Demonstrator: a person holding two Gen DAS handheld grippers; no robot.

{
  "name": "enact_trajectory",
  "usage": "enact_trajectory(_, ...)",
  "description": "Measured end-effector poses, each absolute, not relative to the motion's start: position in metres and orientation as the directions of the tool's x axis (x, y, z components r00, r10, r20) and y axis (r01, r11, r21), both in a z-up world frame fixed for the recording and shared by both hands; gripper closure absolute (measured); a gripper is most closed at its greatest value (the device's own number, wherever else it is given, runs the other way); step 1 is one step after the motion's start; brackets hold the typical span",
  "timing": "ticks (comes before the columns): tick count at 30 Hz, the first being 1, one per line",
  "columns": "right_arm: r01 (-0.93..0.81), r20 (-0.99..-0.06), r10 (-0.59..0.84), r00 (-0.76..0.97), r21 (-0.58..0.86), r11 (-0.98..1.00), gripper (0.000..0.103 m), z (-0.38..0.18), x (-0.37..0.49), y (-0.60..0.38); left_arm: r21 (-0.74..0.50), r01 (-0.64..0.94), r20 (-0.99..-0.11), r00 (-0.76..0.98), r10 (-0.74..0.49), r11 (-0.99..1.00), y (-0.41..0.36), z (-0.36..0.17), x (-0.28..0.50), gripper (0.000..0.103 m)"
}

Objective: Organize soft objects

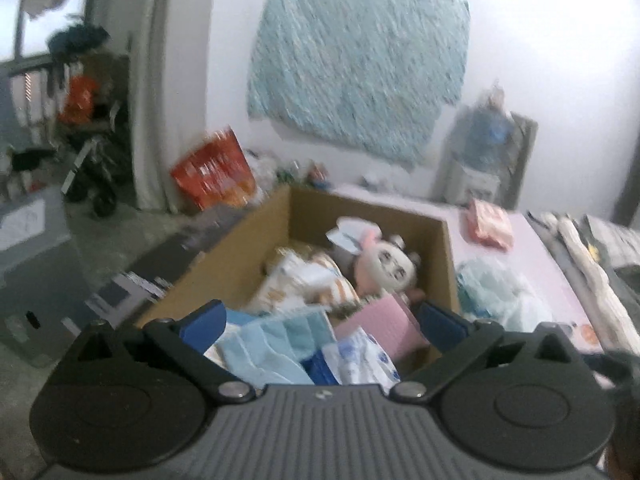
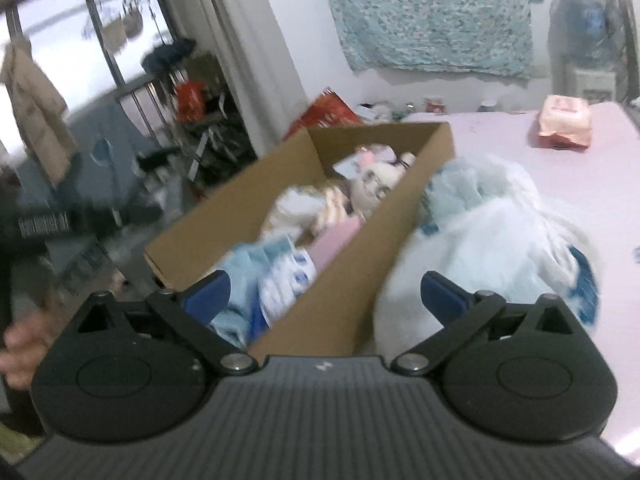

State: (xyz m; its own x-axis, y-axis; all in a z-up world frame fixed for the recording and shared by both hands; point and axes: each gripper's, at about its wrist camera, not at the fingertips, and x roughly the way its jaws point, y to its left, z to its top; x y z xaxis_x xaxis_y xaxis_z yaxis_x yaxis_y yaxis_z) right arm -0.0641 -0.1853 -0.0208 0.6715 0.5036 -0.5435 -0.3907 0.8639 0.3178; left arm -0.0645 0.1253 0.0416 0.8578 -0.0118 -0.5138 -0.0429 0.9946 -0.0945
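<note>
A brown cardboard box (image 1: 256,248) (image 2: 352,280) stands on the pink bed, filled with soft things: a pale plush doll (image 1: 388,266) (image 2: 374,182), a striped cloth bundle (image 1: 304,282), blue face masks (image 1: 276,340) (image 2: 244,264) and a pink packet (image 1: 384,320). My left gripper (image 1: 322,322) hangs above the box's near end, open, with nothing between its blue fingers. My right gripper (image 2: 324,294) is open too, empty, over the box's right wall. A white plastic bag (image 2: 492,236) (image 1: 496,292) with pale blue contents lies just right of the box.
A pink wipes pack (image 2: 566,124) (image 1: 490,226) lies farther back on the pink bed sheet (image 2: 600,184). A red bag (image 1: 214,172) leans by the wall. A water dispenser (image 1: 484,152) stands at the back right. A person's hand (image 2: 24,344) shows at the left edge.
</note>
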Motion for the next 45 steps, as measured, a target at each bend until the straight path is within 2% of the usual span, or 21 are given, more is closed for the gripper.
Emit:
enact_trajectory(7,-0.325,-0.586,0.372,0.720,0.189,0.927,0.001,-0.036,-0.104,-0.180,-0.165,0.021,-0.533,0.839,-0.108,0.986,0.129,0.025,-0.073,0.000)
enact_trajectory(12,-0.308,-0.577,0.293,0.762,0.075,0.948,0.001,-0.038,-0.121,-0.172,-0.200,0.041,-0.552,0.821,-0.147,0.979,0.129,0.009,-0.074,0.000)
enact_trajectory(15,-0.288,-0.562,0.250,0.789,0.021,0.957,0.001,-0.036,-0.128,-0.170,-0.175,-0.003,-0.572,0.814,-0.099,0.985,0.126,0.008,-0.075,0.000)
enact_trajectory(20,-0.207,-0.519,0.141,0.843,-0.071,0.976,0.001,-0.027,-0.129,-0.166,-0.041,-0.117,-0.587,0.806,0.071,0.992,0.117,0.012,-0.073,0.000)
enact_trajectory(24,-0.149,-0.508,0.070,0.859,-0.116,0.982,0.001,-0.023,-0.127,-0.161,0.022,-0.099,-0.581,0.809,0.093,0.995,0.109,0.016,-0.072,0.000)
enact_trajectory(31,-0.117,-0.504,0.046,0.863,-0.111,0.987,0.001,-0.021,-0.126,-0.159,-0.034,-0.112,-0.603,0.795,0.069,0.993,0.114,0.013,-0.066,0.000)
enact_trajectory(37,-0.112,-0.535,0.107,0.838,0.024,0.993,0.001,-0.021,-0.126,-0.165,-0.020,-0.118,-0.592,0.802,0.084,0.993,0.121,0.013,-0.069,0.000)
enact_trajectory(45,-0.132,-0.592,0.147,0.793,0.069,0.989,0.001,-0.028,-0.123,-0.158,0.004,-0.107,-0.622,0.778,0.087,0.994,0.123,0.015,-0.069,0.000)
